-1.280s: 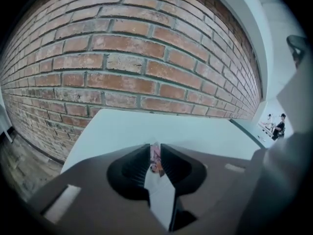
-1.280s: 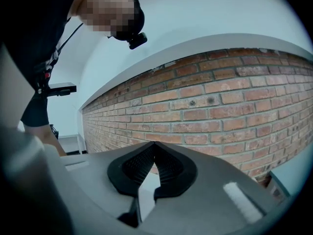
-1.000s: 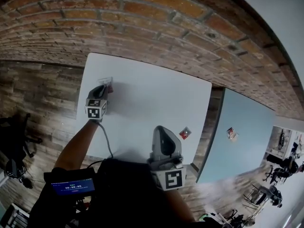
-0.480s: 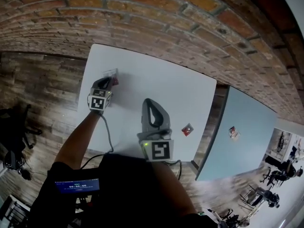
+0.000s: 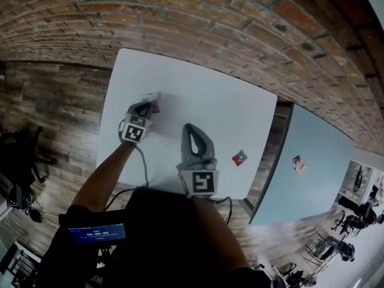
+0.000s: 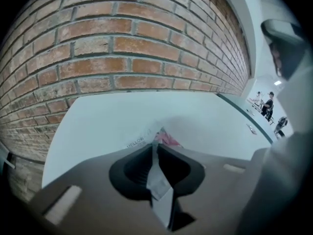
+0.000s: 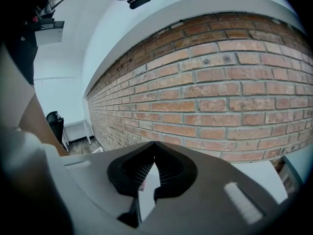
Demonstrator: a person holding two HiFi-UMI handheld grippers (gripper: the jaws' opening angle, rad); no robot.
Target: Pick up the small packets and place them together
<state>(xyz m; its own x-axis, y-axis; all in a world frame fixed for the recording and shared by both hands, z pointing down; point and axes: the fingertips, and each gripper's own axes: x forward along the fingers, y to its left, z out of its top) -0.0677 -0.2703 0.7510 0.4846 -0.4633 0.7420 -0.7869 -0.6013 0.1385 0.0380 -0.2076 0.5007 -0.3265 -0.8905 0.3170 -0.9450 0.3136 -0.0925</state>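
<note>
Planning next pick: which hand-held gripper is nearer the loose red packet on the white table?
Right. The right hand-held gripper is just left of the red packet; the left hand-held gripper, farther left.

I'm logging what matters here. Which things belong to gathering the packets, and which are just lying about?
Job: clear packet in the left tongs; red packet on the white table; third packet on the blue table.
Lying about: black chair; small screen.

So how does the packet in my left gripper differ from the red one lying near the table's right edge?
The gripped packet is pinched in the left gripper, jaws shut on it; the red packet lies free, untouched. The gripped packet looks mostly clear with printing and some red; the red packet looks mainly red. Both are small and over the white table.
</note>
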